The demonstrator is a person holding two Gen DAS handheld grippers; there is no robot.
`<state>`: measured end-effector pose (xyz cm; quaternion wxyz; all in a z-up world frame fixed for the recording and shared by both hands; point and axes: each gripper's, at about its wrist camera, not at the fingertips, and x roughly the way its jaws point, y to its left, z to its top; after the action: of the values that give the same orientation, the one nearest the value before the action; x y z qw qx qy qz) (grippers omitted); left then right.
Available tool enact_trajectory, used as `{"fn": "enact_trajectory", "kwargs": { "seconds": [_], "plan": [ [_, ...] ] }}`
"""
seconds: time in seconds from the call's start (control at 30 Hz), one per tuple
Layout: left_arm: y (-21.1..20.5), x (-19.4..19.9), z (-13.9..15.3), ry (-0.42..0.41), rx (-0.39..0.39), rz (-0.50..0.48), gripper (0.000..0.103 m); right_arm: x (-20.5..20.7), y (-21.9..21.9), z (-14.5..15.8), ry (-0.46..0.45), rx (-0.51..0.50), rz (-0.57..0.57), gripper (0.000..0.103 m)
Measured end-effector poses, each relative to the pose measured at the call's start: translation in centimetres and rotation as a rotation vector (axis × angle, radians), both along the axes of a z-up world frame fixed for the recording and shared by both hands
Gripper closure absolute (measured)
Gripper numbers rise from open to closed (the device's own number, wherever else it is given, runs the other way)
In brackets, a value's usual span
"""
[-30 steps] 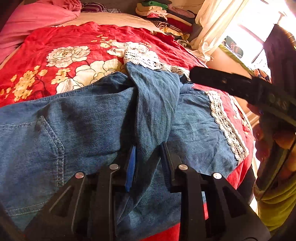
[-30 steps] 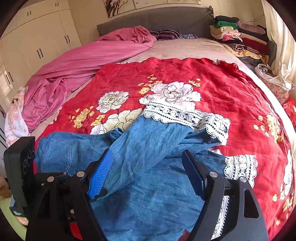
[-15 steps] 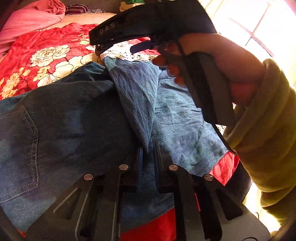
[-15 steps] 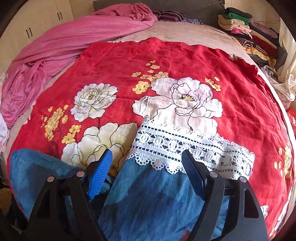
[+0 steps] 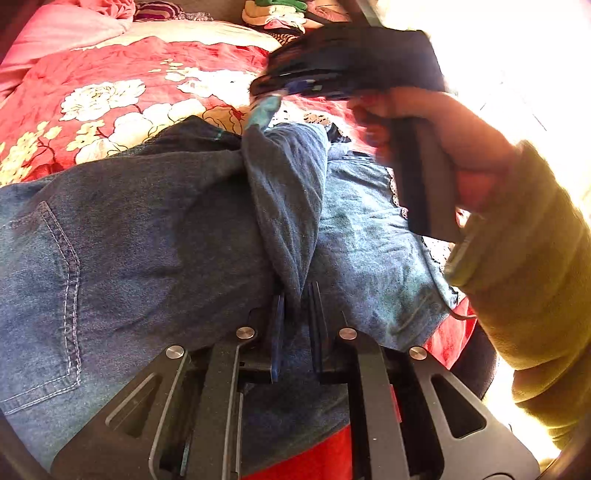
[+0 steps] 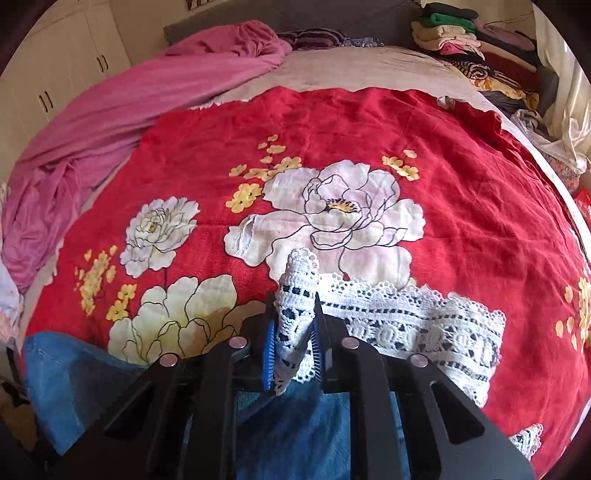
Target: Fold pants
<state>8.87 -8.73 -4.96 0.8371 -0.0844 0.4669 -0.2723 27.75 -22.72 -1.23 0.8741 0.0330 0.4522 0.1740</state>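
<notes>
And the right gripper (image 6: 291,328) has just snapped shut: a second ago its jaws stood wide over the denim, now they are clamped on the white lace hem (image 6: 388,325) of the pants (image 5: 147,229), a fold of lace standing up between the pads. It has also travelled forward, from mid-leg to the cuff end. The left gripper (image 5: 295,325) has barely moved; its jaws are pressed together on a ridge of denim near the crotch, as they were half a second back. That gives a pinch at each end of the upper leg, which looks like the setup for lifting it and laying it over or straight, so the fold itself seems not yet made. The pants lie spread across a red floral bedspread (image 6: 461,166), back pocket toward the left, lace cuffs at the far end. Around it: a pink sheet (image 6: 110,122) bunched along the left side, stacked folded clothes (image 6: 454,33) by the headboard, white wardrobe doors (image 6: 74,62) and a bright window (image 5: 517,48) beyond the person's yellow sleeve (image 5: 528,258).
</notes>
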Motion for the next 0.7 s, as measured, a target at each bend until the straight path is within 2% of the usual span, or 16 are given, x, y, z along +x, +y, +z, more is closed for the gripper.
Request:
{"fn": "enact_trajectory", "kwargs": {
  "seconds": [0.1, 0.2, 0.3, 0.37, 0.53, 0.63, 0.7],
  "plan": [
    [0.4, 0.0, 0.2, -0.008, 0.003, 0.004, 0.094, -2.5, -3.7, 1.8, -0.018, 0.114, -0.057, 0.091],
    [0.4, 0.3, 0.5, -0.038, 0.032, 0.013, 0.094, -5.5, -7.1, 3.5, -0.05, 0.168, -0.119, 0.093],
    [1.0, -0.1, 0.8, -0.04, 0.032, 0.027, 0.1, -9.1, -10.3, 4.4, -0.077, 0.21, -0.17, 0.093],
    [1.7, -0.2, 1.4, -0.062, 0.03, 0.026, 0.1, -11.6, -12.1, 4.6, -0.081, 0.243, -0.202, 0.093],
    [3.0, -1.4, 3.3, -0.132, 0.043, -0.007, 0.101, -17.4, -15.1, 3.9, -0.06, 0.32, -0.259, 0.093],
    [2.7, -2.5, 4.0, -0.165, 0.064, -0.052, 0.1, -20.2, -15.5, 2.3, -0.018, 0.312, -0.279, 0.093],
    [2.3, -3.0, 3.6, -0.158, 0.087, -0.071, 0.1, -21.3, -15.5, 0.7, 0.03, 0.299, -0.284, 0.092]
  ]
}}
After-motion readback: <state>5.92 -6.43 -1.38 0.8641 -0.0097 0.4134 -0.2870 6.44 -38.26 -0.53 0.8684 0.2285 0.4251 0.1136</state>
